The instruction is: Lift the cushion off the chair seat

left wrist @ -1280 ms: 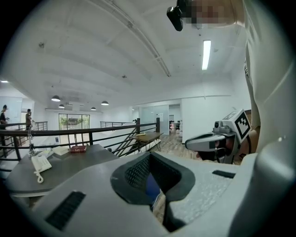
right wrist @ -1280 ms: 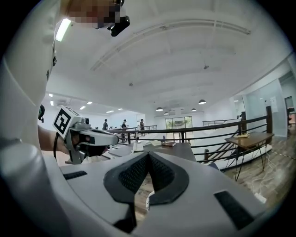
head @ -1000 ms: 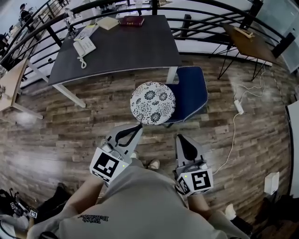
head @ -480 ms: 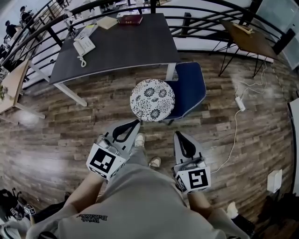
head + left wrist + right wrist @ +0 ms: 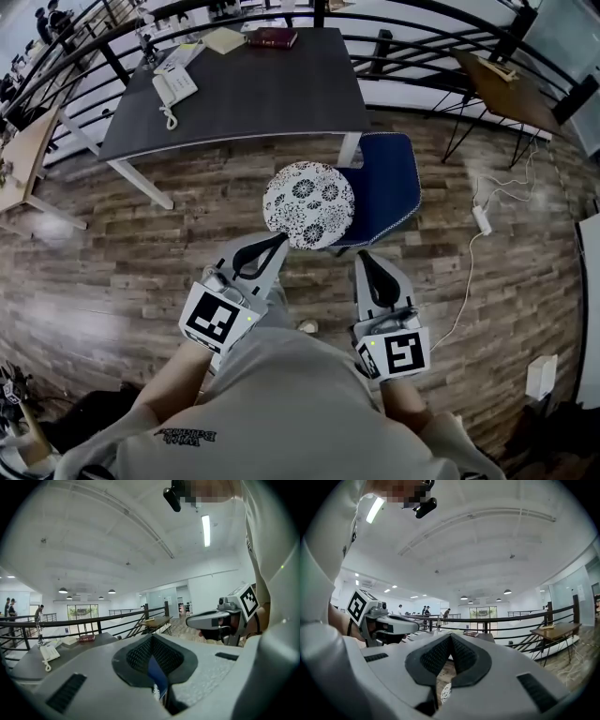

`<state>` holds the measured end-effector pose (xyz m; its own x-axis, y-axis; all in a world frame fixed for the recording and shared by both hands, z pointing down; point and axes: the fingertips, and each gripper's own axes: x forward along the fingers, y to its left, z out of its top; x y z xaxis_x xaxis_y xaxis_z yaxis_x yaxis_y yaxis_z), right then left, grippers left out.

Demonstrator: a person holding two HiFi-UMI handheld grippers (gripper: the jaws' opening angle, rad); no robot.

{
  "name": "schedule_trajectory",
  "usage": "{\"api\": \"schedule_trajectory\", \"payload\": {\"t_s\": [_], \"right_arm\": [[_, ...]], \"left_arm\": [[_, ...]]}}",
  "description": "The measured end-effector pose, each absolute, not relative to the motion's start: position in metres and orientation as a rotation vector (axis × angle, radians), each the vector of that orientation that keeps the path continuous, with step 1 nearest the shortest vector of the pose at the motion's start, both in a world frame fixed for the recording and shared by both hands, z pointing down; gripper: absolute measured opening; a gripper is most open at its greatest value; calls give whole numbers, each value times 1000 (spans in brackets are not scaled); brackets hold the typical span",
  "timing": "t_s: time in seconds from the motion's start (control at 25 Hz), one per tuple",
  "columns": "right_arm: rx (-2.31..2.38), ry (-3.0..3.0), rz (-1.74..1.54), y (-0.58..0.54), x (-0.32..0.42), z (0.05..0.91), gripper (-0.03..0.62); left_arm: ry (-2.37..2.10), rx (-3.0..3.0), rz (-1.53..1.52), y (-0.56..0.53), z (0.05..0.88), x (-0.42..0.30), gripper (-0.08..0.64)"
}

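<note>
A round cushion (image 5: 308, 204) with a black-and-white flower print lies on the seat of a blue chair (image 5: 386, 184) in the head view. My left gripper (image 5: 279, 241) is shut and empty, its tip just short of the cushion's near edge. My right gripper (image 5: 361, 258) is also shut and empty, a little nearer to me and below the chair's front edge. In the left gripper view my left gripper (image 5: 152, 639) shows closed jaws, with a sliver of blue chair (image 5: 156, 674) below. A bit of the cushion (image 5: 446, 693) shows under my right gripper (image 5: 451, 637).
A dark desk (image 5: 253, 94) stands just beyond the chair, with a phone (image 5: 173, 87) and a red book (image 5: 273, 37) on it. A black railing (image 5: 422, 23) runs behind. A small wooden table (image 5: 506, 80) and a power strip (image 5: 481, 217) with its cable are at the right.
Both grippers stay shut and have only shifted a little towards the chair. The person's feet, seen between the grippers before, have drawn back under the body.
</note>
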<state>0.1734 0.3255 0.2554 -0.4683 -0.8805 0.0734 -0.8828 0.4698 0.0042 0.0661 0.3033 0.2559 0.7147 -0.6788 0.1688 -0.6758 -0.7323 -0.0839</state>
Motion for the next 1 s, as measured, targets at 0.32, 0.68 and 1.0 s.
{"api": "schedule_trajectory", "payload": {"t_s": [0.32, 0.68, 1.0], "right_arm": [[1523, -2661, -14, 283, 151, 242, 3], [1491, -2640, 81, 194, 119, 264, 3], [1515, -2600, 88, 106, 90, 264, 3]], "left_arm": [[1201, -2872, -285, 256, 270, 40, 5], [1237, -2891, -309, 164, 280, 5, 5], [1241, -2909, -308, 80, 280, -33, 5]]}}
